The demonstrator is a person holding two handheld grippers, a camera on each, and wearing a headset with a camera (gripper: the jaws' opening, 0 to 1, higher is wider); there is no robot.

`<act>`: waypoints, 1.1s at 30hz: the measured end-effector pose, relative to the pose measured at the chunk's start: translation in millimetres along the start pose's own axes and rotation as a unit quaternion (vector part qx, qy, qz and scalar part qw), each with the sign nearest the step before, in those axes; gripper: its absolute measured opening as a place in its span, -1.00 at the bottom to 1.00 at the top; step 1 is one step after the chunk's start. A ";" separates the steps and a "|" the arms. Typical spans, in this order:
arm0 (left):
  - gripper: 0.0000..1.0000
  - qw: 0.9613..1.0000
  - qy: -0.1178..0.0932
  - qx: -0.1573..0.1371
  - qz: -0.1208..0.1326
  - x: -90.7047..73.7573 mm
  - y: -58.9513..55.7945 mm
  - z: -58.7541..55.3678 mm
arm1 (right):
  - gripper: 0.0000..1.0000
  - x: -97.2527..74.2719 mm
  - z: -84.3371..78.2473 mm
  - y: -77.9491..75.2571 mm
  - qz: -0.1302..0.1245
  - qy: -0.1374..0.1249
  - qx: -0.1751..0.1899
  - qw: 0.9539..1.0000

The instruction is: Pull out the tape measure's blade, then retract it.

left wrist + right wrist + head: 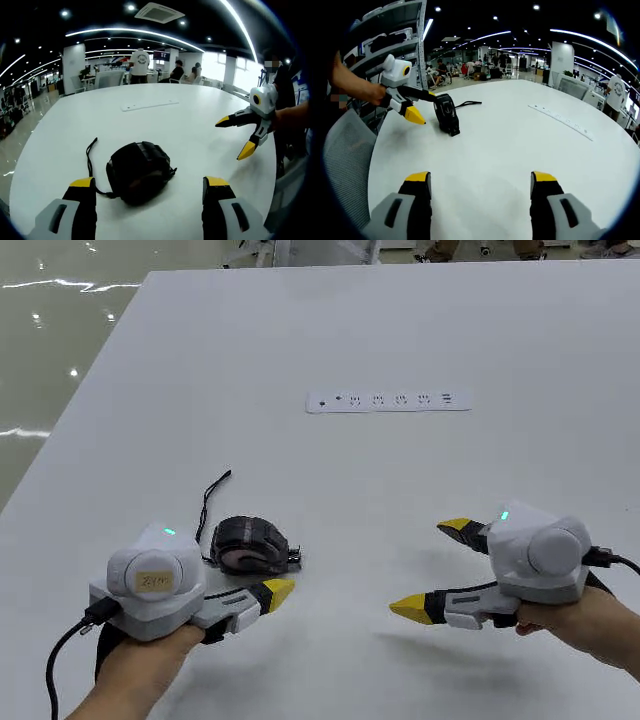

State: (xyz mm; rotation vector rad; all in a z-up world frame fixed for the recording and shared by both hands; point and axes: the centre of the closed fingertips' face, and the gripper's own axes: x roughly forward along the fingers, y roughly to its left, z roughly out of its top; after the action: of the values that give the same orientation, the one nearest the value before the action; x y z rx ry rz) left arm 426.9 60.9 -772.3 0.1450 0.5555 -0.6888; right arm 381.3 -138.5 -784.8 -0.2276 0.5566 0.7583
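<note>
We count one round black tape measure [250, 545], one long flat white power strip [388, 401] beyond it, one white table [300, 320] beneath it, and two white, yellow-tipped handheld tools beside it: left gripper [149, 182], right gripper [432, 567].

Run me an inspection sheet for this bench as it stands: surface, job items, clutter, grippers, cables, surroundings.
Surface: white table, no marks seen.
Job's things: black tape measure lying on the table, blade not pulled out, black strap trailing from it.
Clutter: white power strip farther back, nothing plugged in.
Grippers: left hand-held gripper open, jaws either side of the tape measure, not closed on it; right hand-held gripper open, holding nothing.
Cables: black cable from the left hand-held gripper; second cable from the right hand-held gripper.
Surroundings: open office, people at desks, shelving, glossy floor.
</note>
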 end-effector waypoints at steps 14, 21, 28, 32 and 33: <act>0.98 0.997 -0.034 0.017 -0.065 -26.9 -10.4 7.7 | 0.90 -37.6 -8.3 3.5 -0.014 -0.026 0.016 0.999; 1.00 0.996 -0.042 0.013 -0.084 -38.3 -17.8 4.3 | 0.96 -54.1 -14.8 3.0 -0.017 -0.028 0.022 0.999; 1.00 0.996 -0.041 0.022 -0.082 -43.1 -16.6 0.6 | 0.99 -63.1 -16.6 4.4 -0.019 -0.035 0.025 0.999; 1.00 0.996 -0.039 0.025 -0.081 -45.7 -16.1 -1.8 | 0.99 -66.8 -17.4 2.2 -0.023 -0.038 0.024 0.999; 1.00 0.996 -0.038 0.025 -0.082 -46.2 -16.1 -2.5 | 0.99 -67.4 -17.5 1.5 -0.025 -0.038 0.024 0.999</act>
State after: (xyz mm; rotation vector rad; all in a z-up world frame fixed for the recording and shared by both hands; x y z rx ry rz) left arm 386.2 75.2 -749.1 0.1214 0.4811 -0.8646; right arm 333.5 -183.7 -762.1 -0.1670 0.4940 0.7021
